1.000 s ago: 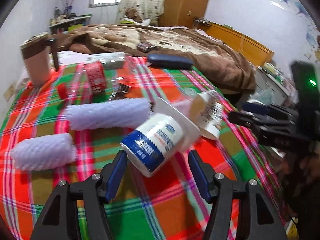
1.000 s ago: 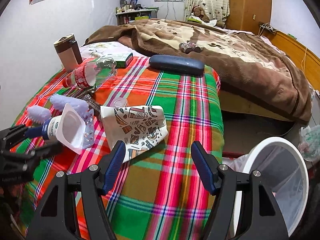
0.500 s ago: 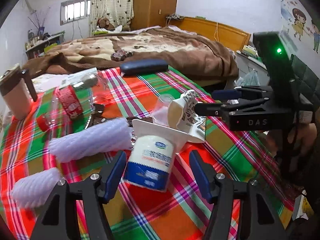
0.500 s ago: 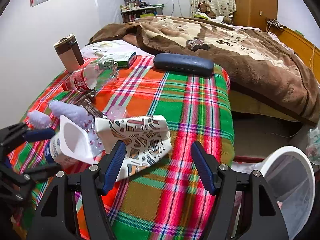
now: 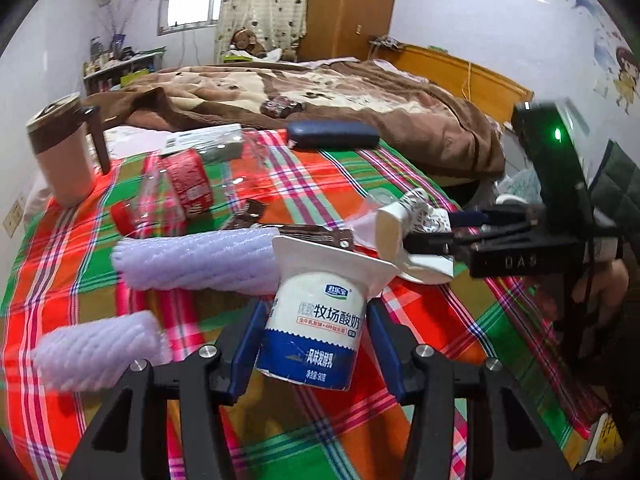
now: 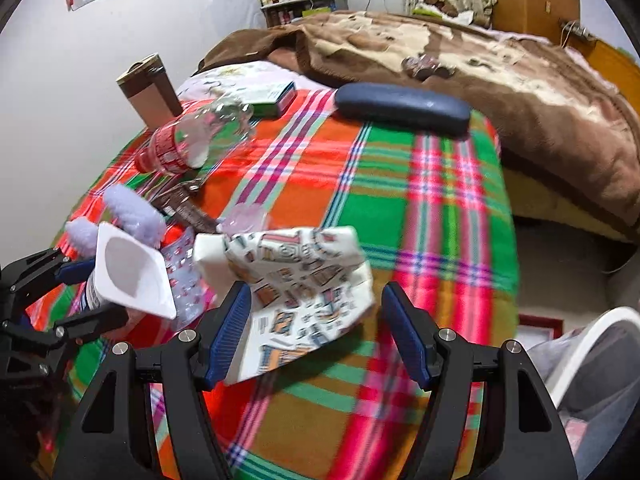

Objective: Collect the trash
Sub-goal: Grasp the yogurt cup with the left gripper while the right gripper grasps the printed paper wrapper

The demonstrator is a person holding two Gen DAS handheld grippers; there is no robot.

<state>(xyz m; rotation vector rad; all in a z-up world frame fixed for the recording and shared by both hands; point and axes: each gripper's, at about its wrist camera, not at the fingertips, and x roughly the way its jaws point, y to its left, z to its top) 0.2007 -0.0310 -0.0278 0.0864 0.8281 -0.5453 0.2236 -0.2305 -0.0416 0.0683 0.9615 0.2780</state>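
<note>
The left gripper [image 5: 312, 344] has just been closing its fingers on a white and blue yogurt cup [image 5: 316, 320]; the blue pads now sit against both sides of the cup, which stands upright between them with its square white rim towards the far side. In the right wrist view the same cup [image 6: 132, 276] shows its empty white inside, held at the left edge of the frame.

The right gripper [image 6: 316, 336] has its fingers spread wide around a crumpled paper cup printed with small coloured drawings [image 6: 296, 284]. The left pad lies against or just beside the cup's edge, though the blur makes contact hard to judge, and the right pad stands clear of it.

All of this is over a bed covered with a red, green and orange plaid blanket [image 6: 420, 208]. On the blanket lie two lavender foam net sleeves [image 5: 192, 260], a clear plastic bottle with a red label [image 6: 192, 140], a brown wrapper [image 6: 184, 204], a dark blue glasses case [image 6: 400, 108] and a small green and white box [image 6: 272, 96]. A brown and pink tumbler [image 5: 64, 156] stands near the wall. A brown blanket [image 6: 440, 52] covers the far part of the bed. A white bin with a clear liner [image 6: 592, 356] stands beside the bed at lower right.
</note>
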